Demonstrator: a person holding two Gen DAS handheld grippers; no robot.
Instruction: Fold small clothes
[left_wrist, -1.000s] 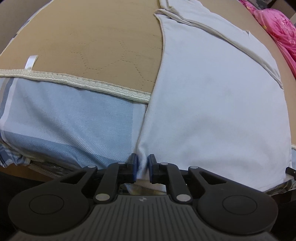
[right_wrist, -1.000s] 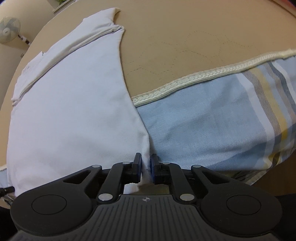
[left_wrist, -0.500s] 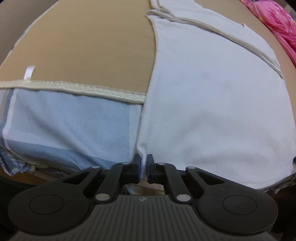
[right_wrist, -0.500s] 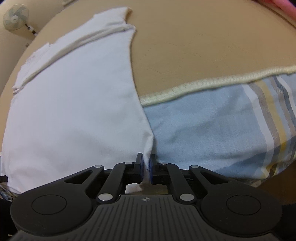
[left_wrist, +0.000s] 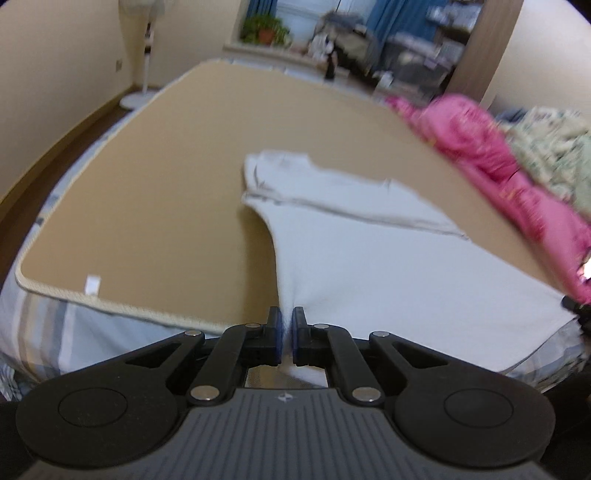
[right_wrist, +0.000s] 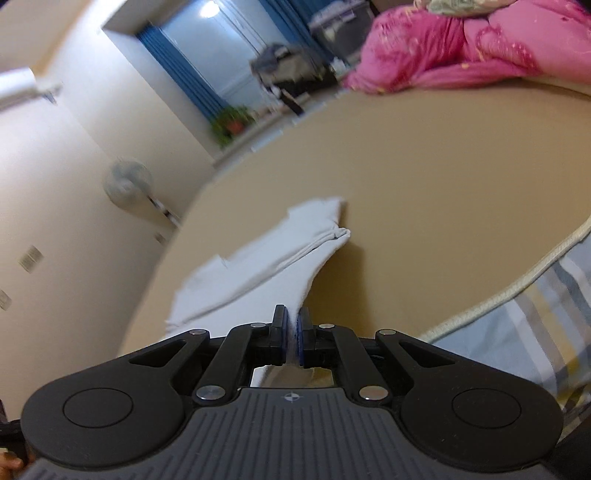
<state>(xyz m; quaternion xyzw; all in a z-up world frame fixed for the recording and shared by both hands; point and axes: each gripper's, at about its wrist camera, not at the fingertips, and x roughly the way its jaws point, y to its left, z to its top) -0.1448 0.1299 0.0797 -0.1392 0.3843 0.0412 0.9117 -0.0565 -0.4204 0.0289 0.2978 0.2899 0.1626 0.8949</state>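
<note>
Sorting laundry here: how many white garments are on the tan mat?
1. The white garment lies on the tan mat, its near edge pinched by the left gripper and the right gripper. The pink bedding could hide others.

Pink quilt (left_wrist: 491, 155) on tan mat (left_wrist: 155, 192); standing fan (right_wrist: 127, 182) by wall

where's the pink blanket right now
The pink blanket is bunched at the far right of the tan mat in the left wrist view, beyond the white shirt; the right wrist view shows it top right.
</note>
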